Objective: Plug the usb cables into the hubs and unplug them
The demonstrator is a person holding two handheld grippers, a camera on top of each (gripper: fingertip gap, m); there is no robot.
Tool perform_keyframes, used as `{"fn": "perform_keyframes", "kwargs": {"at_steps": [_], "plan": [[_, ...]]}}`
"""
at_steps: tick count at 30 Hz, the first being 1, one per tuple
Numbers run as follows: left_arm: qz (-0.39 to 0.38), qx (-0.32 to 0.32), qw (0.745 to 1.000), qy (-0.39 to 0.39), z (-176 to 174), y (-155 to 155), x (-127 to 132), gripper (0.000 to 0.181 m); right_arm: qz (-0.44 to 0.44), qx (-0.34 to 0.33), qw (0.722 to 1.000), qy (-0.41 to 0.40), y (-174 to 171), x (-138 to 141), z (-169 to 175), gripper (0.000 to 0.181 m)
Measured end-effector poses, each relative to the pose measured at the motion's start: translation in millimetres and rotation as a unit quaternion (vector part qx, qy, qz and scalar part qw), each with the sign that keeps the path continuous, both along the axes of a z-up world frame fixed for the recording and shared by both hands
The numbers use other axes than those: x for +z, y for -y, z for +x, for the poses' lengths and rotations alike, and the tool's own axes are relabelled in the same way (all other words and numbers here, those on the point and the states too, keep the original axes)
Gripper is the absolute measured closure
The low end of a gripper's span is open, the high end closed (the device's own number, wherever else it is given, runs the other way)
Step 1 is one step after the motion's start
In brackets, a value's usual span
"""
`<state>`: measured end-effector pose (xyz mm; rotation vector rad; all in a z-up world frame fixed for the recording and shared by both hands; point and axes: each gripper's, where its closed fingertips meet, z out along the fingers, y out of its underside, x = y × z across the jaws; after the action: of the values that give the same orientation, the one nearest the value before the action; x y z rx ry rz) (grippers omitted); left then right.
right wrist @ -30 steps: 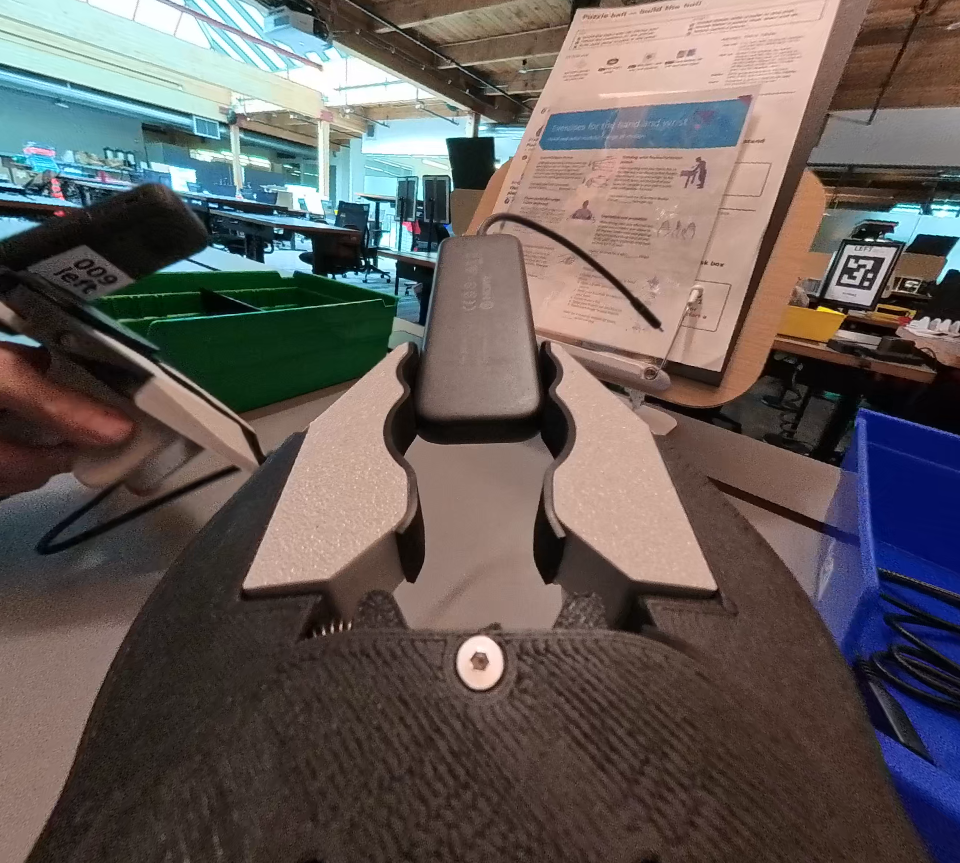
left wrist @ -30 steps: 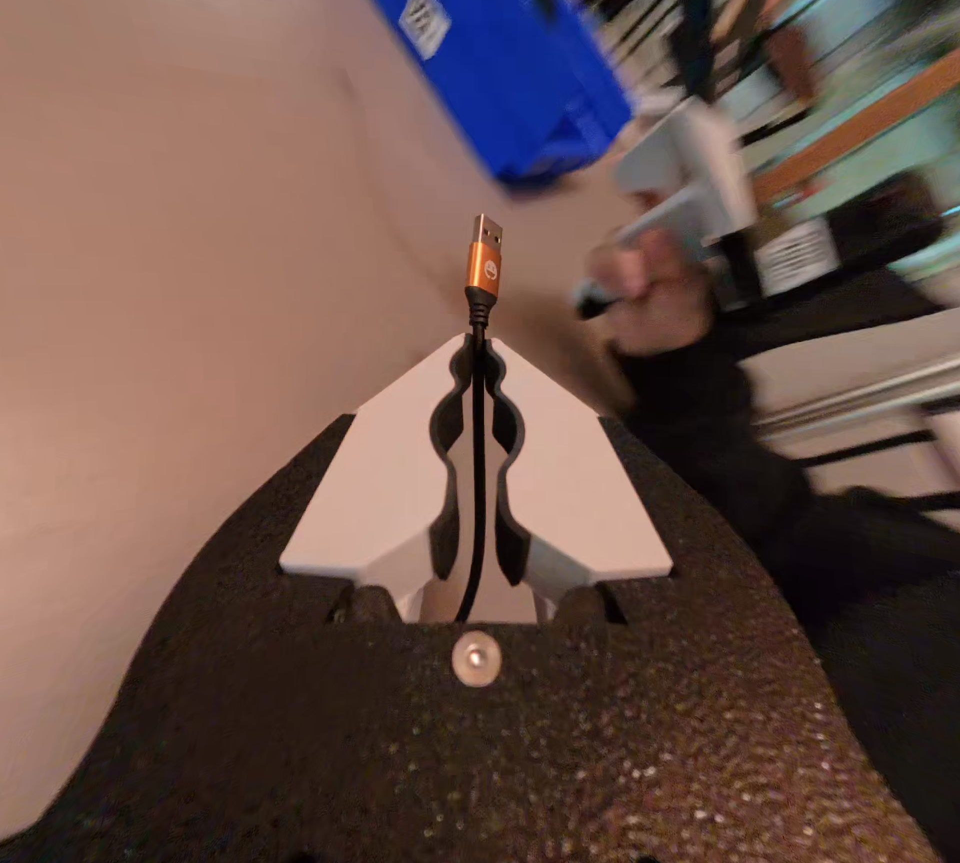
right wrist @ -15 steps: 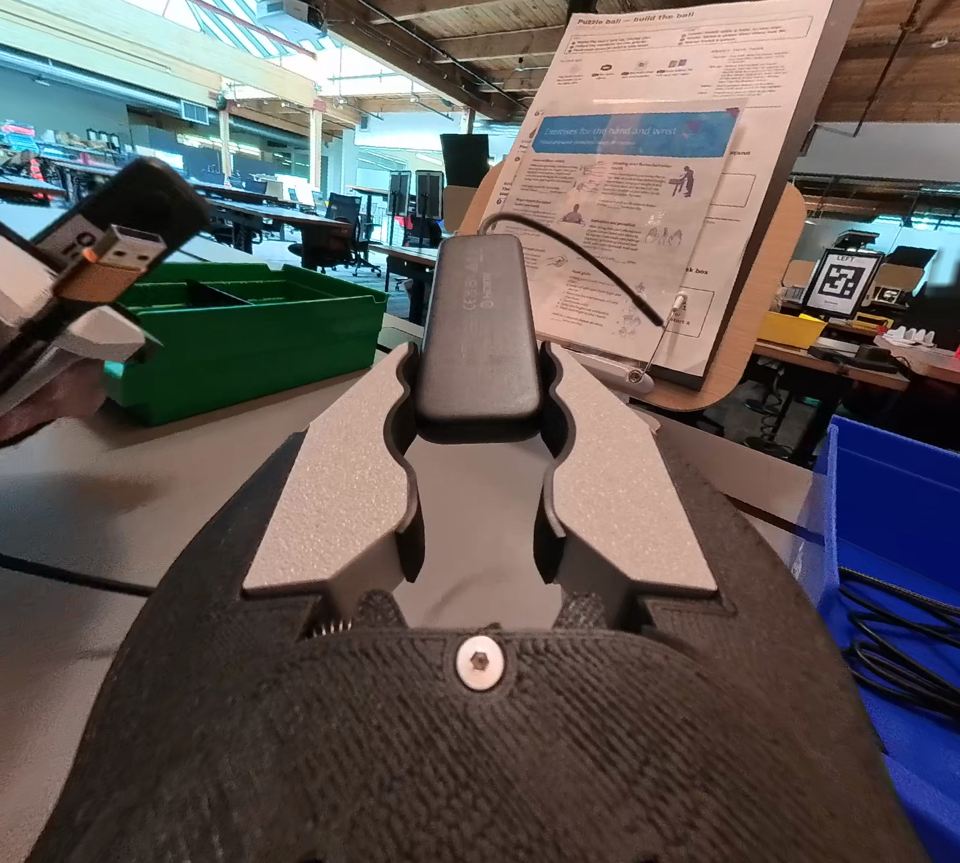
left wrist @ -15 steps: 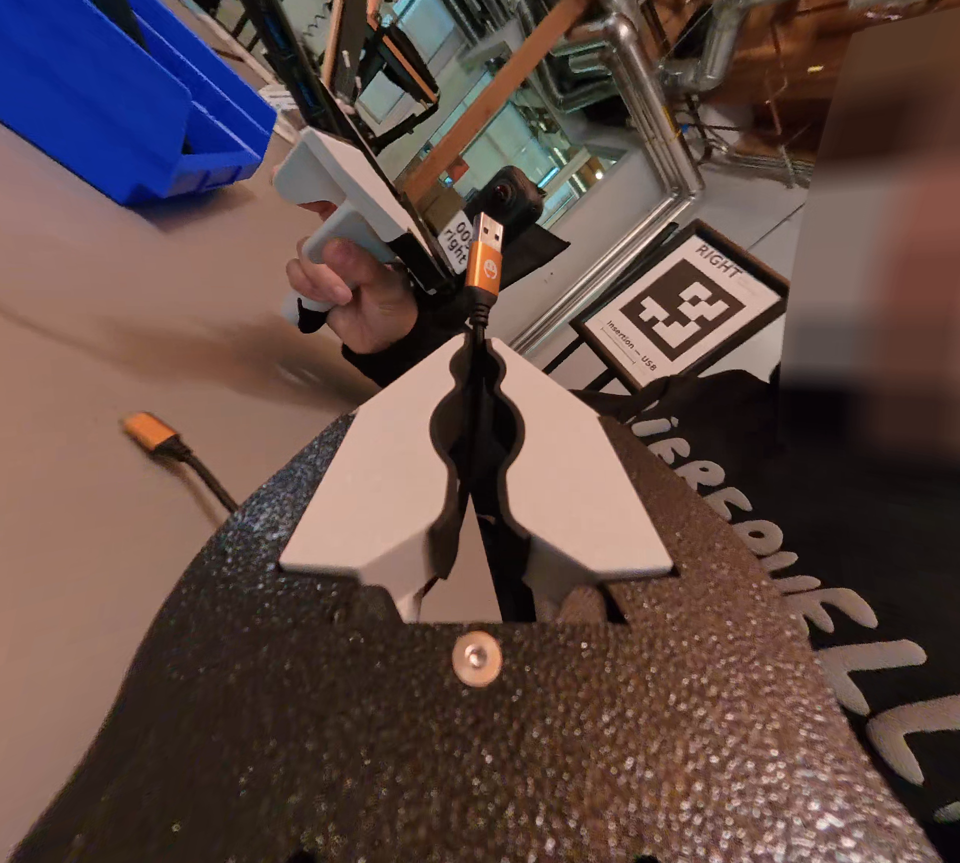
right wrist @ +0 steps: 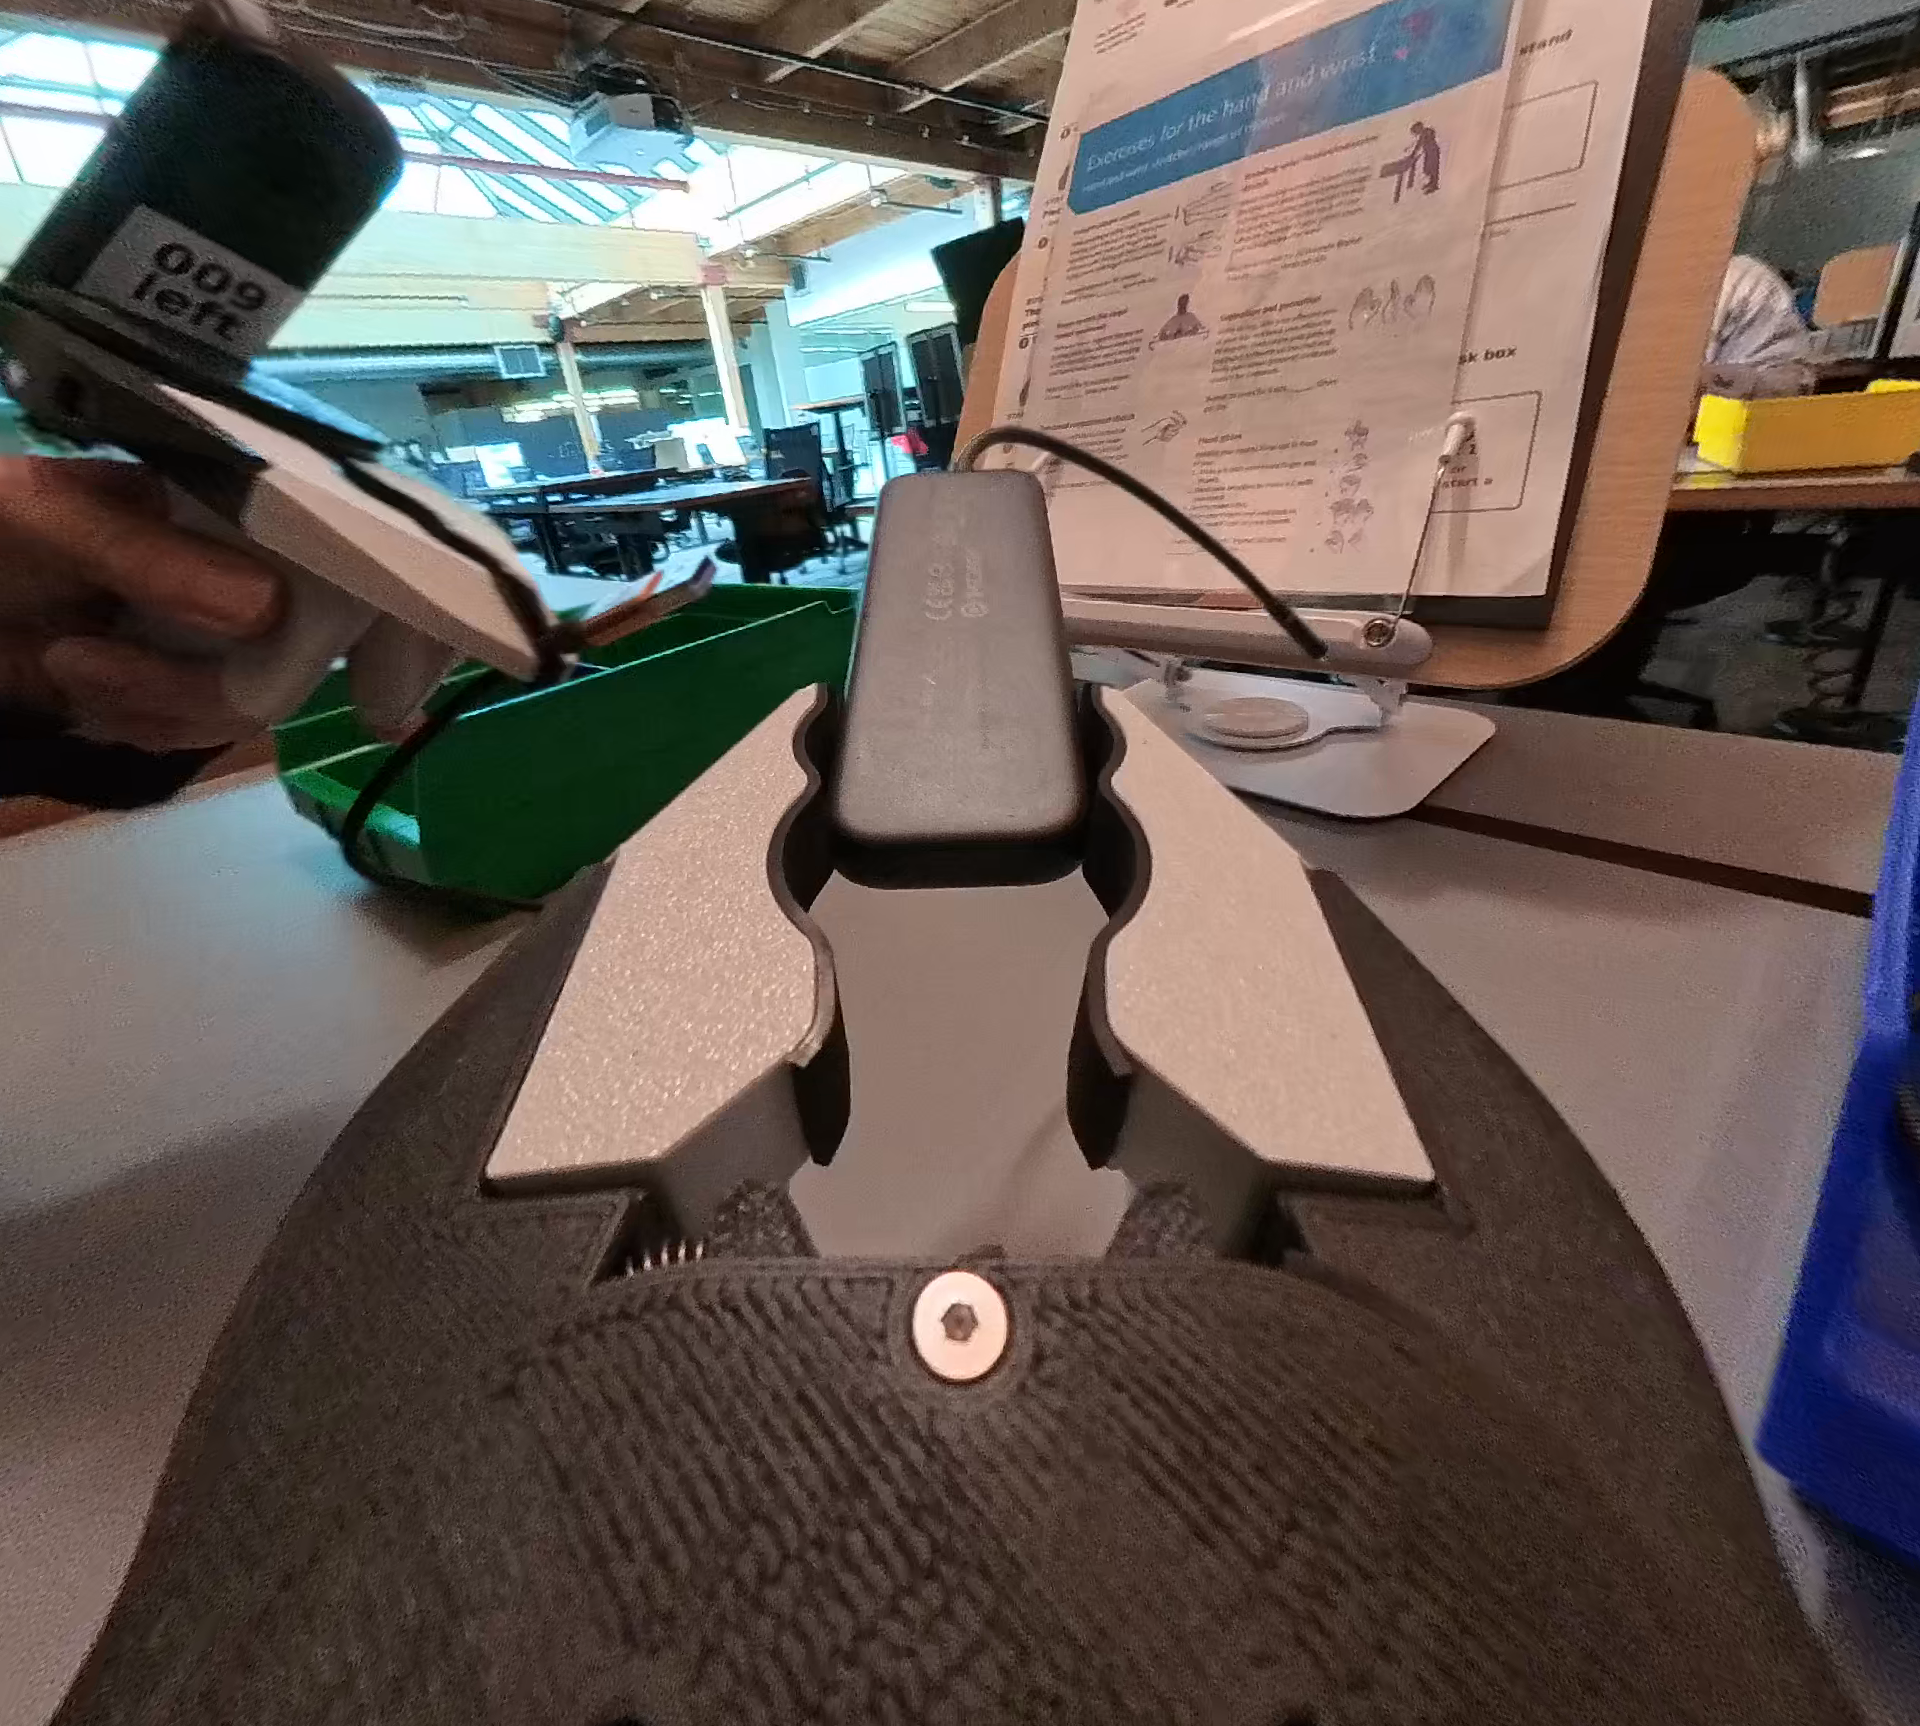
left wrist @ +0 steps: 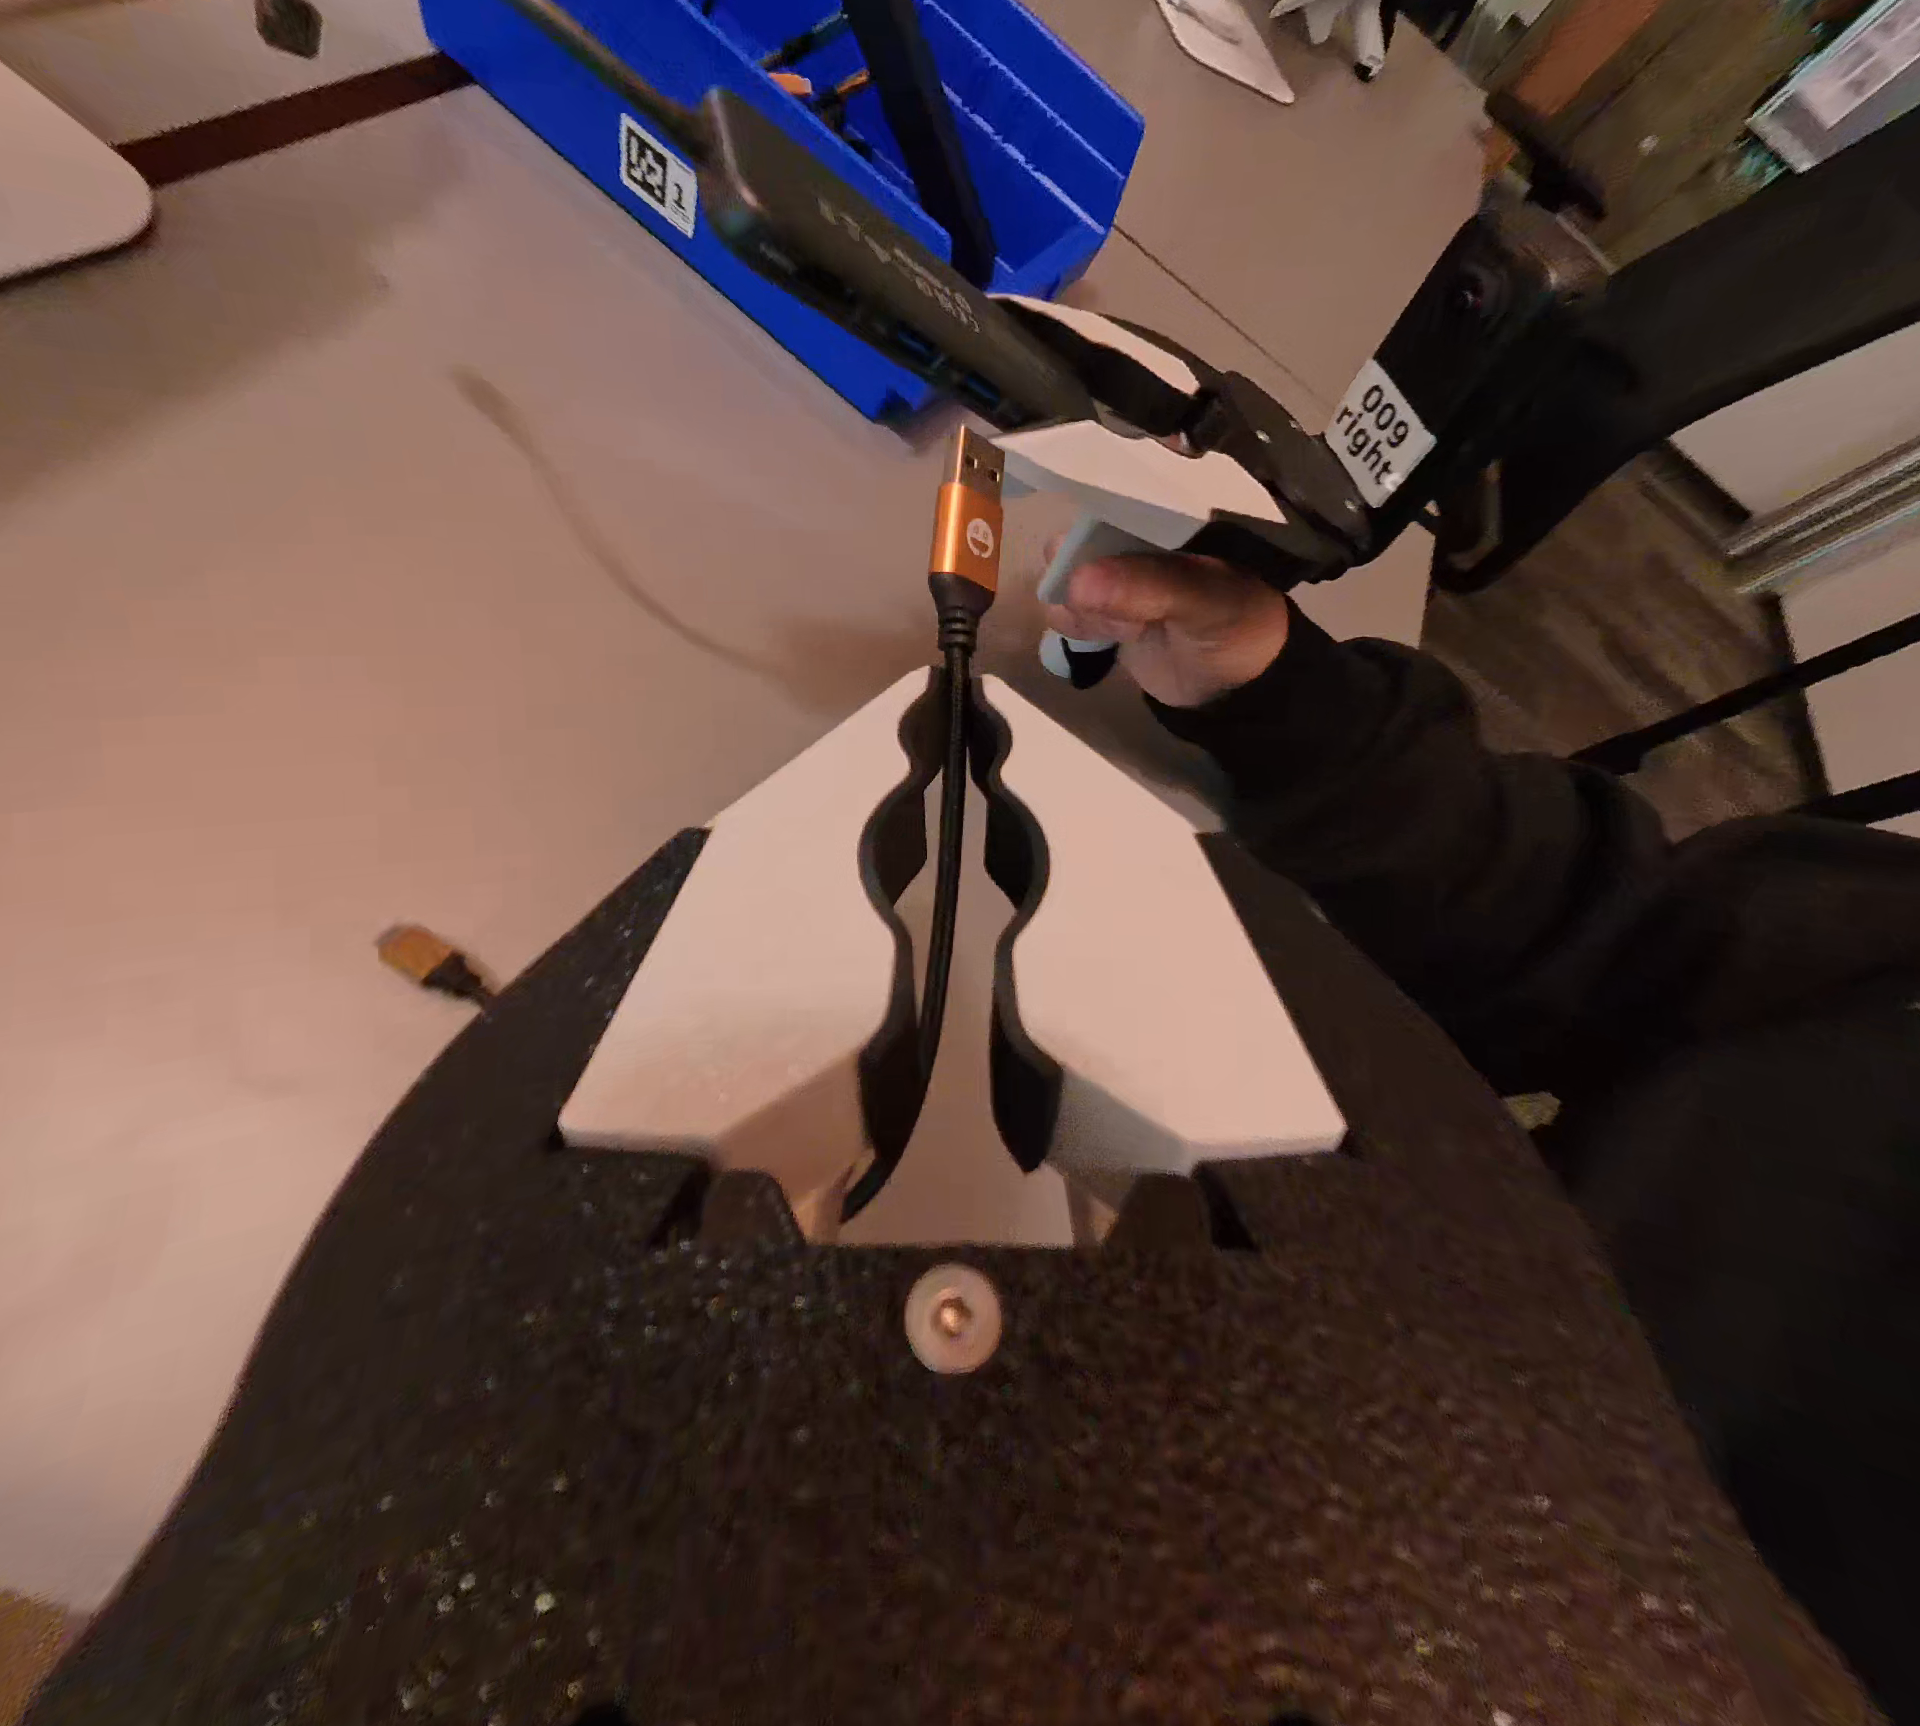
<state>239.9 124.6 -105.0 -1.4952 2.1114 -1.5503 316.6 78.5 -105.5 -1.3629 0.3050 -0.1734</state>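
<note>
Left wrist view: left gripper clamped on black cord of USB cable, orange plug projecting toward 12 o'clock. Since half a second ago, view has swung back onto table; hub now at 12 o'clock, blue ports just beyond plug tip, apart. Right gripper clamped on hub's near end. Blue bin behind at 11 o'clock. Judgement: alignment nearly complete; insertion next.
</note>
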Motion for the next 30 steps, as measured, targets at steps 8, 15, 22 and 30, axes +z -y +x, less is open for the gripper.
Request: {"fn": "perform_keyframes", "kwargs": {"at_steps": [8, 15, 22, 30], "plan": [[0.003, -0.047, 0.999, -0.025, 12, 8, -14, 0.180, -0.018, -0.054, 0.998, -0.006, 2, -6, 11, 0.136], [0.012, -0.019, 0.999, -0.030, 29, -7, -22, 0.180, -0.067, -0.086, 0.992, 0.068, -7, -12, 4, 0.136], [-0.006, -0.009, 0.999, -0.031, 32, -13, -22, 0.180, -0.082, -0.090, 0.990, 0.069, -14, -19, 2, 0.136], [-0.018, -0.012, 0.999, -0.046, 33, -13, -28, 0.180, -0.088, -0.103, 0.988, 0.079, -15, -20, 1, 0.136]]}}
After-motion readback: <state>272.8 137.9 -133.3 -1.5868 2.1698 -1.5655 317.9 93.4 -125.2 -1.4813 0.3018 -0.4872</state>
